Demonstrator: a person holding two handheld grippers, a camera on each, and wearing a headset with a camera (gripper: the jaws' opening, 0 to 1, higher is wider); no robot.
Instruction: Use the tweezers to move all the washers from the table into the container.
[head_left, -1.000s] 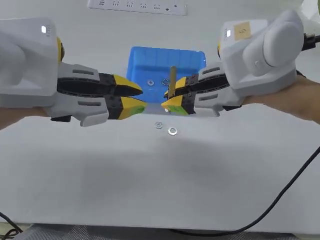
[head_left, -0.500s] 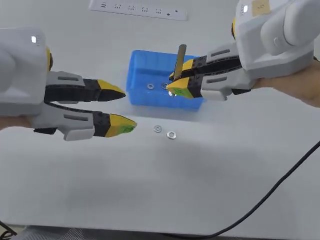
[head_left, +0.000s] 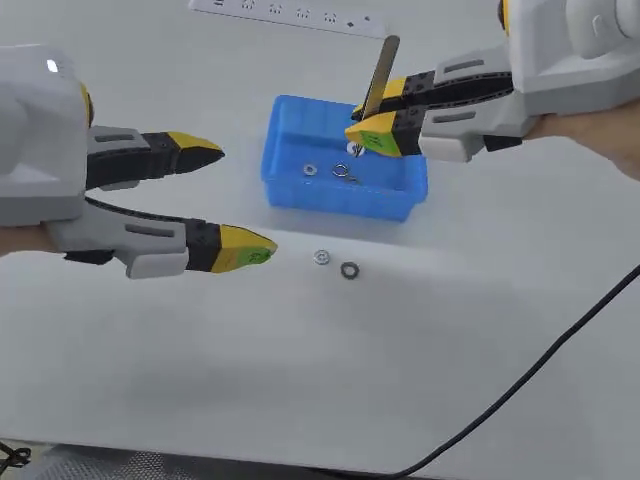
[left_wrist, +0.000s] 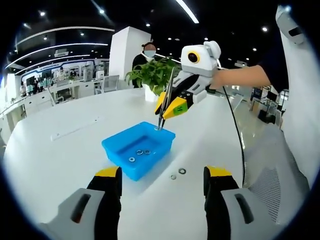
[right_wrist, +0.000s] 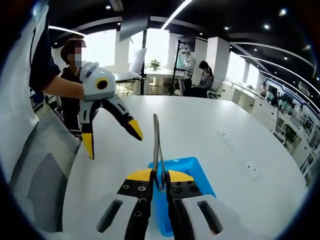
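The blue container (head_left: 400, 188) stands mid-table with two washers (head_left: 309, 170) inside. Two more washers (head_left: 321, 257) lie on the white table just in front of it, also seen as small rings (left_wrist: 178, 173). My right gripper (head_left: 366, 131) is shut on brass tweezers (head_left: 380, 70), which point down over the container's right part; whether the tip holds anything I cannot tell. In its own view the tweezers (right_wrist: 156, 140) rise between the shut jaws above the container (right_wrist: 190, 172). My left gripper (head_left: 235, 200) hangs wide open, left of the container, holding nothing.
A white power strip (head_left: 290, 15) lies at the table's far edge. A black cable (head_left: 540, 370) runs across the right front of the table. People and a potted plant (left_wrist: 152, 75) are beyond the table.
The right gripper has carried the tweezers up and back, from near the loose washers to over the container. The left gripper has opened wide and drawn back to the left.
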